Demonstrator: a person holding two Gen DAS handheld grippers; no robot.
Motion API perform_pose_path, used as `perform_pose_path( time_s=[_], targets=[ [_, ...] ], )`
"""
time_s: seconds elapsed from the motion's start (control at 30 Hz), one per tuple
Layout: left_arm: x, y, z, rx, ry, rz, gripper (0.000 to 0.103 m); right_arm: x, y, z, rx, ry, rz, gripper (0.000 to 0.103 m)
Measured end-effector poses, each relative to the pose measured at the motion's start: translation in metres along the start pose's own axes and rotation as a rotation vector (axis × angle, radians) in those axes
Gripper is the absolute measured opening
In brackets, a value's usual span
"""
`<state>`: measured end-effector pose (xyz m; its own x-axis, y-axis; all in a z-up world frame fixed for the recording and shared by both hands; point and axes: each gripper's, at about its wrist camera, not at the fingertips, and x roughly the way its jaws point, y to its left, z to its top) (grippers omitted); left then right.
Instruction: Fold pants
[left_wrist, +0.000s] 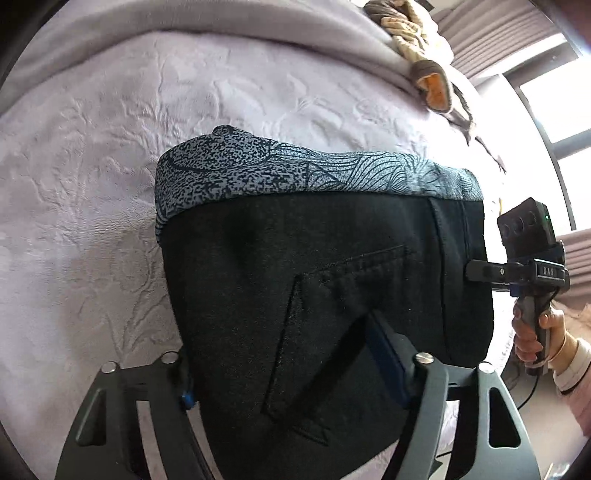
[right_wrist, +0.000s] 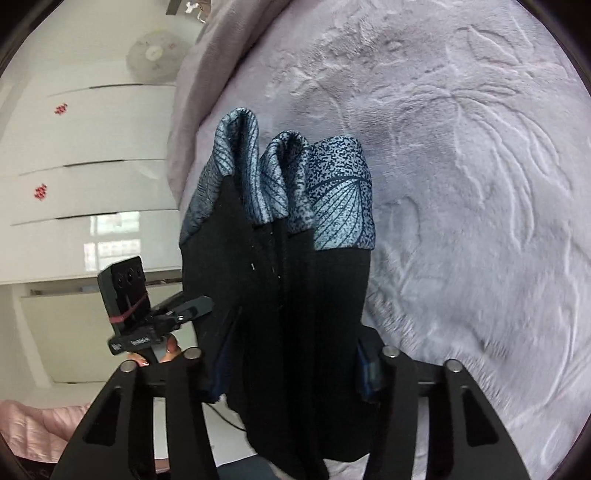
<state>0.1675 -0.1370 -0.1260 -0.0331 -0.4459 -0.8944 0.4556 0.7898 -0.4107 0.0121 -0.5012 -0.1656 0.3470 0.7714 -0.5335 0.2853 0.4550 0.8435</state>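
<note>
Black pants (left_wrist: 325, 280) with grey-blue patterned lining lifted over lilac embossed bedspread (left_wrist: 92, 184); left gripper (left_wrist: 295, 369) clamped on pocket area, right gripper (right_wrist: 291, 362) clamped on bunched edge; wide bare spread seen beyond fabric; "OAS" read on right gripper body

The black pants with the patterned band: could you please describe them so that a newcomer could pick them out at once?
Start from the pale lilac embossed bedspread that fills the view. On it lie the folded black pants, stitched back pocket up, with the left gripper and right gripper at opposite sides. Their blue-grey leaf-print band sets them apart from the brown and cream clothes by the pillow.
</note>
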Motion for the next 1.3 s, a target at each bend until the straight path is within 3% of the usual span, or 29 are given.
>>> perform_pose_path(
  time_s=[0.2, 0.37, 0.57, 0.67, 0.8, 0.9, 1.03, 1.2, 1.3],
  targets=[
    [-0.029, -0.016, -0.008, 0.013, -0.023, -0.008, 0.068, -0.024, 0.01, -0.023, 0.029, -0.03, 0.068, 0.053],
    [-0.045, -0.022, -0.03, 0.02, -0.007, 0.008, 0.068, -0.028, 0.029, -0.053, 0.034, -0.016, 0.075, 0.053],
    [-0.043, -0.02, -0.053, -0.02, 0.016, 0.022, 0.068, -0.025, 0.032, -0.088, 0.067, 0.012, 0.091, 0.053],
    [-0.032, -0.018, -0.063, -0.008, 0.022, 0.079, 0.068, -0.01, 0.031, -0.099, 0.075, 0.017, 0.073, 0.053],
    [-0.016, -0.008, -0.071, -0.006, 0.018, 0.16, 0.07, 0.011, 0.033, -0.1, 0.059, 0.024, -0.036, 0.053],
    [-0.014, -0.004, -0.07, -0.022, 0.001, 0.192, 0.08, 0.016, 0.03, -0.103, 0.065, -0.001, -0.124, 0.055],
    [-0.016, 0.001, -0.075, -0.04, -0.001, 0.257, 0.097, 0.021, 0.043, -0.105, 0.029, -0.023, -0.287, 0.07],
    [-0.023, -0.005, -0.084, -0.043, -0.007, 0.308, 0.097, 0.006, 0.055, -0.113, 0.039, -0.029, -0.409, 0.081],
    [-0.03, -0.012, -0.092, -0.019, 0.002, 0.364, 0.1, 0.001, 0.068, -0.121, 0.015, -0.044, -0.497, 0.081]
  ],
)
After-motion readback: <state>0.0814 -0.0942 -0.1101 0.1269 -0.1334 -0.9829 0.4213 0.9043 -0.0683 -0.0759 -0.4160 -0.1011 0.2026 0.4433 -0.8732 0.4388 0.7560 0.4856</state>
